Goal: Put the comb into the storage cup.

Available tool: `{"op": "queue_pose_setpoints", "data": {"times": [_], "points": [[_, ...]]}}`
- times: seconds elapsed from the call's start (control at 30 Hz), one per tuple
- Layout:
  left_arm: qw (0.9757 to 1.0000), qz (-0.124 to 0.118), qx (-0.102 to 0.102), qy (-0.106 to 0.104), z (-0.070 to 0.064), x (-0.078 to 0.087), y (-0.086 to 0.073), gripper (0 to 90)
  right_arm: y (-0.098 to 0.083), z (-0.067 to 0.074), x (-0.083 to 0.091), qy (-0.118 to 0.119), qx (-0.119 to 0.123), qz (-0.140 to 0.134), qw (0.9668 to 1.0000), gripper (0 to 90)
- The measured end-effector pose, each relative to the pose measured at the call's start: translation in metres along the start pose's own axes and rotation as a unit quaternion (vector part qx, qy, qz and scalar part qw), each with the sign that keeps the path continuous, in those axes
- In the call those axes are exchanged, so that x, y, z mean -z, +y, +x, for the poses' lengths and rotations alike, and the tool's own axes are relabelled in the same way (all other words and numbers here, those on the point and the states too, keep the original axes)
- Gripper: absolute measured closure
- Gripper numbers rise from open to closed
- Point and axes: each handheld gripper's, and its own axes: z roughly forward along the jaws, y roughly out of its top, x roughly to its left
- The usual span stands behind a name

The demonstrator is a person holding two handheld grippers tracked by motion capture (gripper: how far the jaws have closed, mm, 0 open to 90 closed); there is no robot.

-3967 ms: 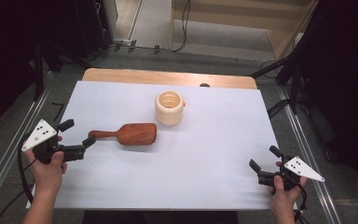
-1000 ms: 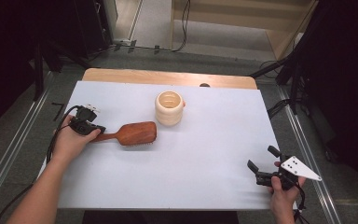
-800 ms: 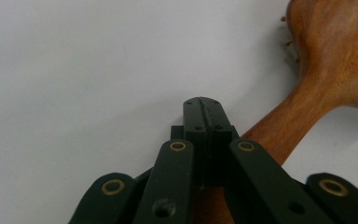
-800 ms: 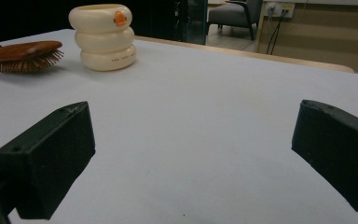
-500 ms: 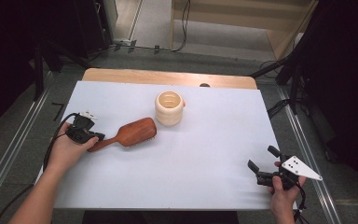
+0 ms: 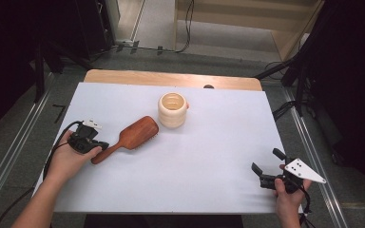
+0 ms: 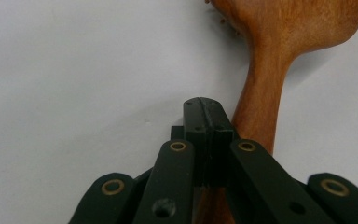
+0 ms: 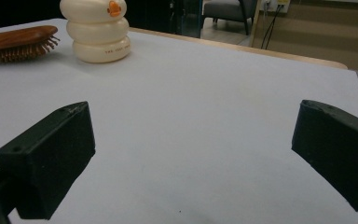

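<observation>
Where the person's left hand grips them at the worktop's nine o'clock edge, the left tongs sit with both jaws pressed together, lying alongside the brown wooden hairbrush handle rather than around it in the left gripper view. There the tongs' own linkage hides the handle's end, and the brush head is cut off at the top, a few bristles barely showing. In the high view the hairbrush slants from the tongs toward one o'clock, its head near the cream ribbed ceramic cup, which stands upright just past the worktop's centre; whether brush and cup touch is hard to make out. At five o'clock the right hand holds the right tongs, jaws wide apart over bare white surface.
</observation>
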Motion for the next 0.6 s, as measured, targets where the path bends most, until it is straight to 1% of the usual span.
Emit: {"op": "queue_pose_setpoints", "data": {"times": [0.03,0.17,0.27,0.33,0.4,0.5,0.6], "points": [[1.0,-0.002,0.0,0.0,0.0,0.002,0.001,89.1,0.0,0.0,0.0,0.0,-0.002,0.0,1.0,0.0],[0.9999,-0.009,-0.003,-0.005,-0.002,0.007,0.009,79.5,0.0,0.0,0.0,-0.001,-0.005,0.0,1.0,0.0],[0.9998,-0.009,-0.016,-0.004,-0.005,0.012,0.017,74.8,0.0,0.0,0.0,0.0,-0.002,0.0,1.0,0.0],[0.9997,-0.01,-0.021,-0.009,-0.007,0.014,0.021,73.5,0.0,-0.001,0.0,0.0,-0.002,-0.001,1.0,0.0],[0.9995,-0.012,-0.027,-0.013,-0.01,0.015,0.026,70.2,0.0,0.0,0.0,-0.001,-0.004,0.001,1.0,0.0],[0.9988,-0.002,-0.046,-0.018,-0.017,0.013,0.032,65.6,0.0,0.0,-0.001,-0.002,-0.001,0.002,1.0,0.0],[0.998,0.011,-0.059,-0.018,-0.022,0.01,0.035,64.2,0.0,0.0,0.0,-0.002,-0.001,0.002,1.0,0.0]]}}
